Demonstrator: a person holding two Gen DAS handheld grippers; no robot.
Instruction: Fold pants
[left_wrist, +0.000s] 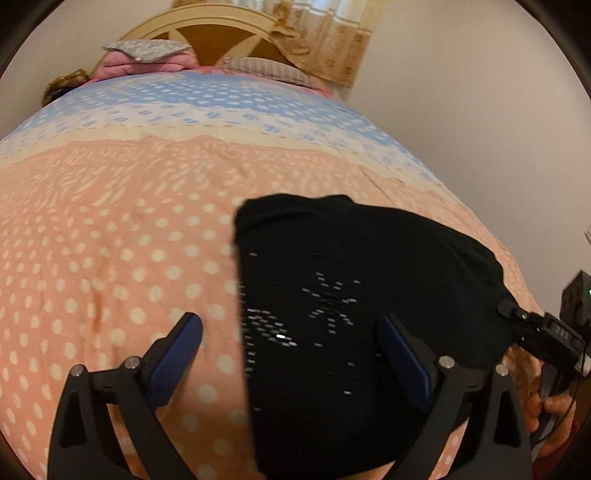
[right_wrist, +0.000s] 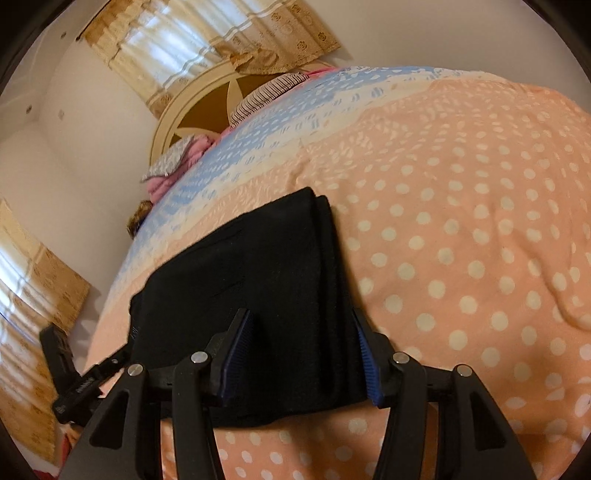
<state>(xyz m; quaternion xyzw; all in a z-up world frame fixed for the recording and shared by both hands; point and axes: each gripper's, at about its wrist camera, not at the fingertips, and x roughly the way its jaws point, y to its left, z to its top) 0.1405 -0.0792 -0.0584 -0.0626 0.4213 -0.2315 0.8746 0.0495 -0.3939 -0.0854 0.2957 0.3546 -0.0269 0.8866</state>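
Note:
Black pants (left_wrist: 369, 258) lie folded into a compact rectangle on the pink polka-dot bedspread (left_wrist: 110, 240). My left gripper (left_wrist: 291, 328) hovers wide open over the bundle's left edge, one blue pad over bedspread, the other over black cloth. In the right wrist view the pants (right_wrist: 258, 258) show stacked folded layers along their right side. My right gripper (right_wrist: 301, 321) stands partly open just above their near end, its pads apart from the cloth. The right gripper's tip (left_wrist: 546, 332) also shows at the bundle's right corner, held by a hand (left_wrist: 550, 406).
The bedspread (right_wrist: 461, 240) stretches wide to the right of the pants. Pillows (left_wrist: 147, 51) and a wooden headboard (left_wrist: 207, 37) stand at the far end, with curtains (left_wrist: 332, 40) behind. A white wall (left_wrist: 480, 110) runs along the bed's right side.

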